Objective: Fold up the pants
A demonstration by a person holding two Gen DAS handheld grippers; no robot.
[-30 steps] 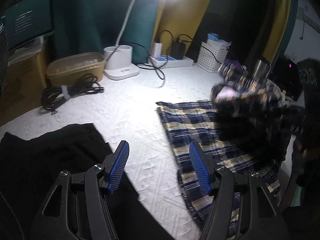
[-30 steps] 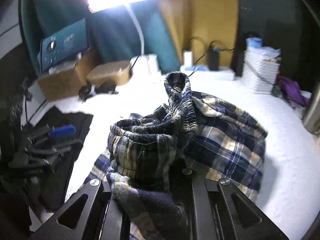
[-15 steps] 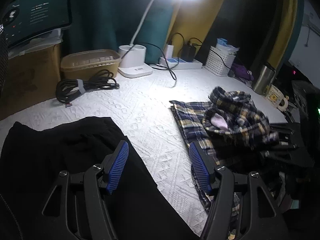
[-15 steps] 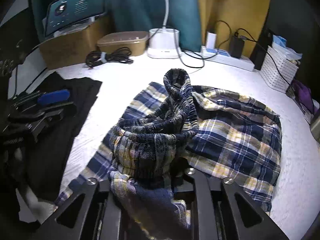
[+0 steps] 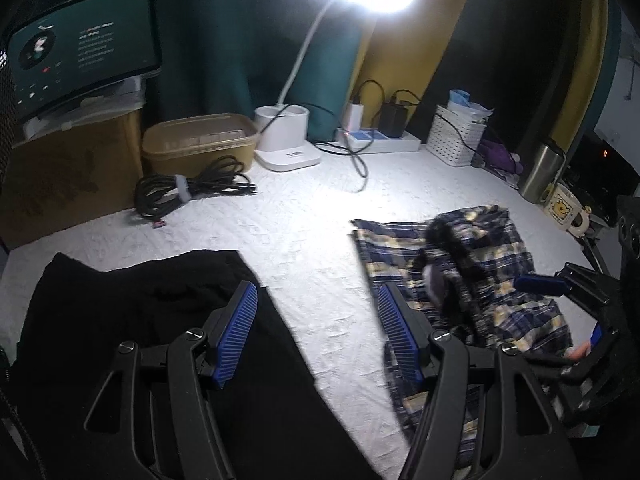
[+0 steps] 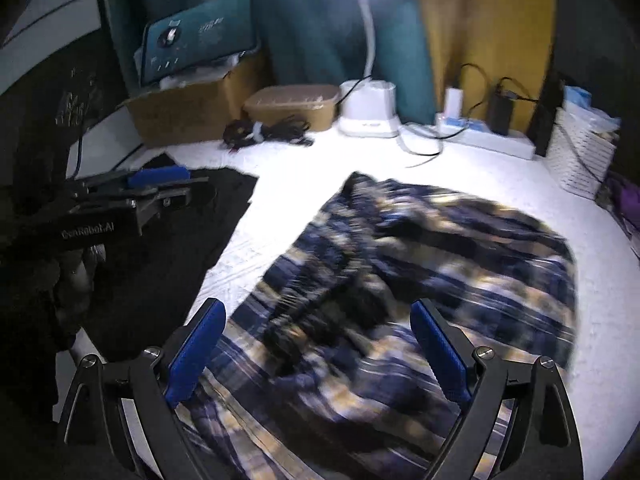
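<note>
The plaid pants point(image 6: 420, 280) lie bunched on the white table cover, navy, yellow and white checks; they also show in the left wrist view point(image 5: 472, 280). My right gripper point(image 6: 318, 344) is open and empty just above their near part, blurred by motion. My left gripper point(image 5: 318, 320) is open and empty, hovering over the table between the plaid pants and a black garment point(image 5: 140, 312). The left gripper shows in the right wrist view point(image 6: 156, 184) over the black garment point(image 6: 172, 248).
At the back stand a lamp base point(image 5: 286, 140), a tan lidded box point(image 5: 200, 140), a coiled black cable point(image 5: 188, 194), a power strip point(image 5: 376, 140) and a white basket point(image 5: 458, 138). A steel tumbler point(image 5: 540, 172) and a mug point(image 5: 564, 208) stand at the right edge.
My right gripper has opened and let go of the plaid waistband, which has dropped onto the rest of the pants. My left gripper stayed open and shifted slightly.
</note>
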